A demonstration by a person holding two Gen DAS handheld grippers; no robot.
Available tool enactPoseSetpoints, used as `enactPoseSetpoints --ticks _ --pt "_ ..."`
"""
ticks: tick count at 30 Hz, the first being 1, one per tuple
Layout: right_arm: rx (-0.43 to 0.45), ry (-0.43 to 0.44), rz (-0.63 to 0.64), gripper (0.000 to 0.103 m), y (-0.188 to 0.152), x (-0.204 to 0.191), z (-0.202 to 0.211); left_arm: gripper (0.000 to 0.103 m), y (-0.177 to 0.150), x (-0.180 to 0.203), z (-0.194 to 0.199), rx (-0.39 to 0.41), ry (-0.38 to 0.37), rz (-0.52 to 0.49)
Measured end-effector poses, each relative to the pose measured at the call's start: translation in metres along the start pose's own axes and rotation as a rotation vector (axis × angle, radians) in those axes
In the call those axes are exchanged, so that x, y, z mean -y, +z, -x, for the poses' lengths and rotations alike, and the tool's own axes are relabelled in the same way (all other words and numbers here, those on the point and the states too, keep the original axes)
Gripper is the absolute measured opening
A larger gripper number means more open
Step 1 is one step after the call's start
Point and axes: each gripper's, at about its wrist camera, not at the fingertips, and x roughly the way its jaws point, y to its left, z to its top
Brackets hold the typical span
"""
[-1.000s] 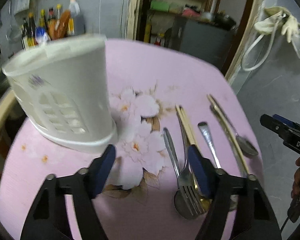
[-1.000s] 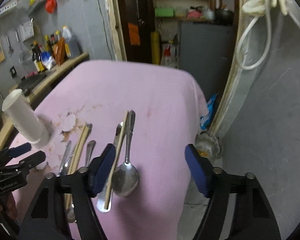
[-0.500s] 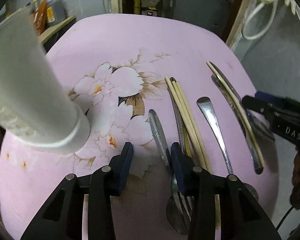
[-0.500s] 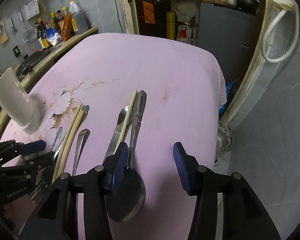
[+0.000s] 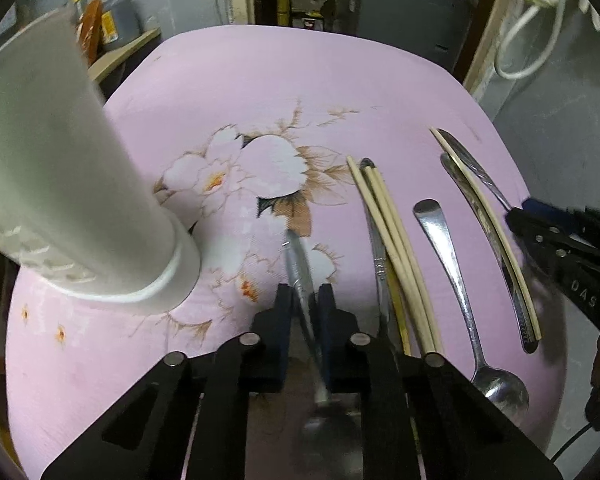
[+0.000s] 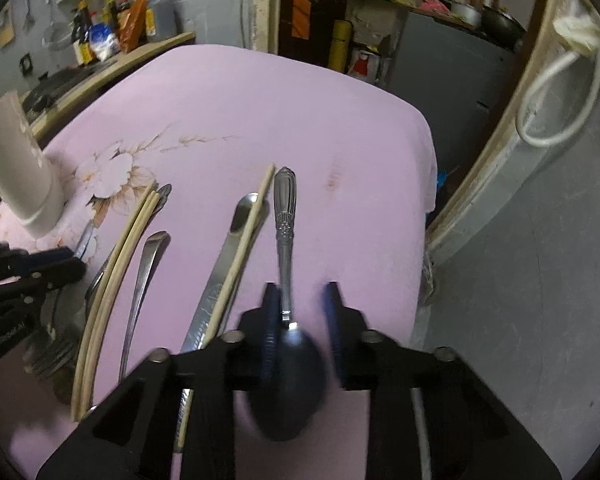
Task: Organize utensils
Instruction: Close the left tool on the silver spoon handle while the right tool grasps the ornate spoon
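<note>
Now the left gripper (image 5: 305,304) pinches a spoon handle (image 5: 298,258); the right gripper (image 6: 302,312), narrowed, straddles another spoon (image 6: 286,216). Next, probably the white holder (image 5: 60,184), upper left.

Utensil bowl (image 5: 320,412) between left fingers (image 5: 283,320): motion-blurred, type unreadable. Fork tines (image 6: 50,354) partly hidden behind left gripper (image 6: 66,264). White holder (image 5: 60,184) cut off at frame edge.
</note>
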Motion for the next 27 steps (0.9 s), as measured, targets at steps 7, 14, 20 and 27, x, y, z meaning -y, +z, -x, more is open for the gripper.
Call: enactPoseSetpoints --ticks 7,14,20,27 --pt "-0.007 0.098 -0.077 0.006 -0.016 0.003 0.013 0.008 -0.018 -0.012 0.016 0.004 -0.030 0.039" --pt "-0.028 0.159 -0.107 0.006 -0.034 -0.009 0.028 0.008 -0.040 -0.027 0.038 0.010 -0.028 0.073" --pt "-0.048 0.148 -0.081 0.007 -0.032 -0.013 0.022 0.009 -0.053 -0.039 0.053 -0.022 -0.051 0.053" --pt "-0.104 0.081 0.059 0.008 -0.020 -0.028 0.006 0.016 -0.058 -0.037 0.057 -0.101 -0.048 -0.004"
